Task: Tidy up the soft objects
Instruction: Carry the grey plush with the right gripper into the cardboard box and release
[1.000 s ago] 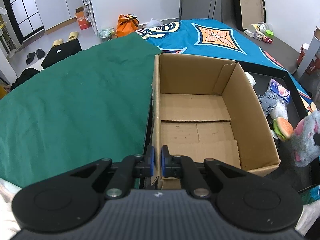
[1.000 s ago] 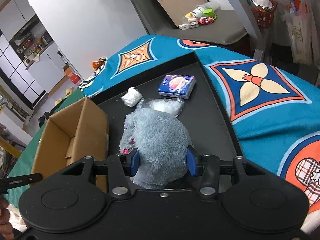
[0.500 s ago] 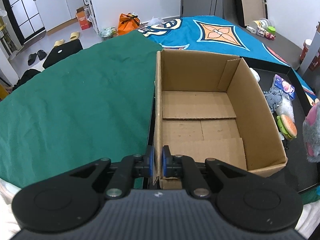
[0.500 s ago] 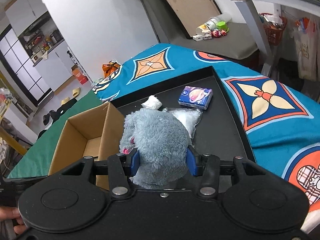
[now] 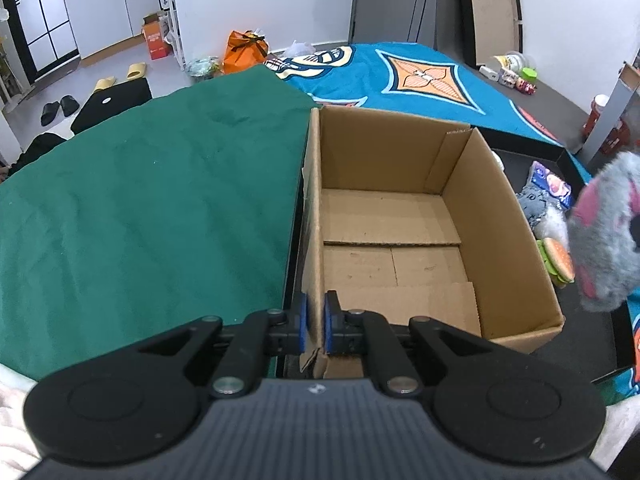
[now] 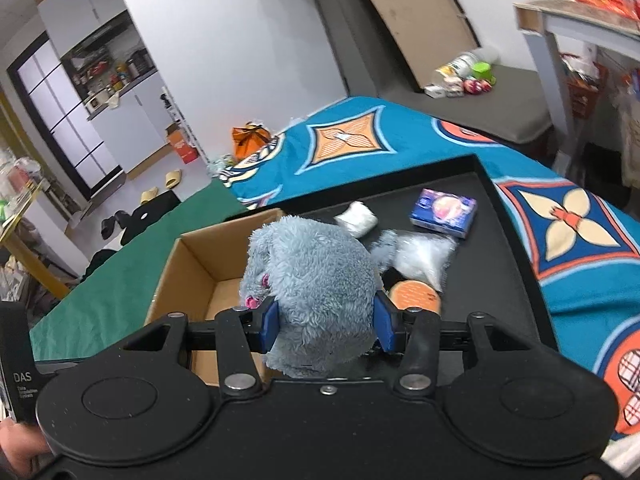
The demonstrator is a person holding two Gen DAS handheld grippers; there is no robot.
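Right tool (image 6: pixel 325 322) clamped on the grey plush toy (image 6: pixel 316 280), carried above the tray (image 6: pixel 500 272) with the open cardboard box (image 6: pixel 192 264) lying toward ten o'clock, nearer this hand, left tool (image 5: pixel 315 322) pinched shut on the box's near corner.

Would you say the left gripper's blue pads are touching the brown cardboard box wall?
Touching: the left wrist view shows the left gripper shut on the brown cardboard box wall, both pads pressing it.

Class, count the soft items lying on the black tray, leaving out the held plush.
4: a white wad at the back, a tissue pack right, a clear filled bag in the middle, a burger toy nearest. The plush may hide others.
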